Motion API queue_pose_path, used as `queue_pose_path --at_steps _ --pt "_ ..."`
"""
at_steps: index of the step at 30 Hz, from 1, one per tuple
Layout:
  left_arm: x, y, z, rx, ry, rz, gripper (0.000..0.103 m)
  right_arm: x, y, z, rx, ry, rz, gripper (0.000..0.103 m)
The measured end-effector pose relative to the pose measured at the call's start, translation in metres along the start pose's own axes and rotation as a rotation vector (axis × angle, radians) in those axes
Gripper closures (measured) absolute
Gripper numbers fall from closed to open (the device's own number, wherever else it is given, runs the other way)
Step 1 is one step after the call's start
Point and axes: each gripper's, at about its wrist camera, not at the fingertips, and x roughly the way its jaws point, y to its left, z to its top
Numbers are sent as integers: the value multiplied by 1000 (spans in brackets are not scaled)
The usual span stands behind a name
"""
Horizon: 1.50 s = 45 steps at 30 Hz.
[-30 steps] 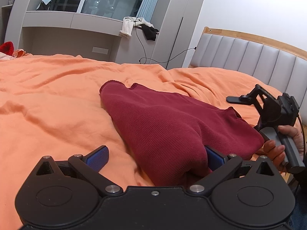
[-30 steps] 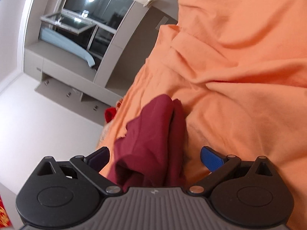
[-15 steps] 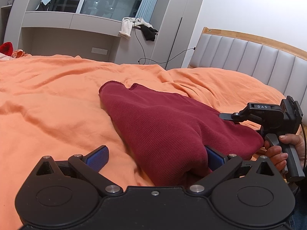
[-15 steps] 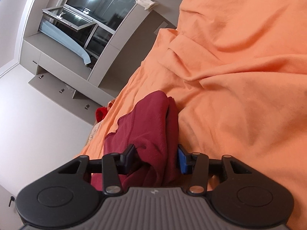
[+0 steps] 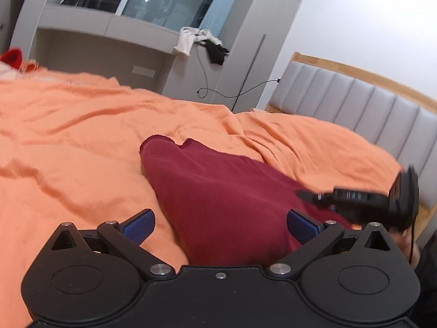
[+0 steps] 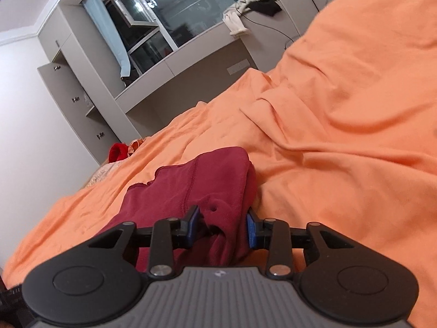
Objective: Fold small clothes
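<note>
A: Red garment (image 5: 224,199) lies on orange bedsheet (image 5: 68,142), w/ right gripper (image 6: 222,227) clamped on its near edge; jaws have just been closing.
B: And left gripper (image 5: 218,225)?
A: Its fingers (image 5: 138,224) stand wide apart, cloth between them, not pressed. Headboard (image 5: 355,104) behind.
</note>
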Motion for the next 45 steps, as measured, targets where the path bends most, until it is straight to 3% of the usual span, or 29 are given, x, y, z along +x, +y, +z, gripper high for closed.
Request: queue_pose_path --at_steps 3,8,16,45 --pt "8 -1 18 -34 32 17 0 2 -3 0 22 6 5 63" --pt "34 -8 33 64 105 142 0 0 -1 -3 -12 -8 -2 59" --pt "46 19 5 -44 130 82 0 -2 -4 -8 -11 -18 -3 51" --pt "46 20 -4 -47 104 72 0 1 -16 -10 77 -12 4 39"
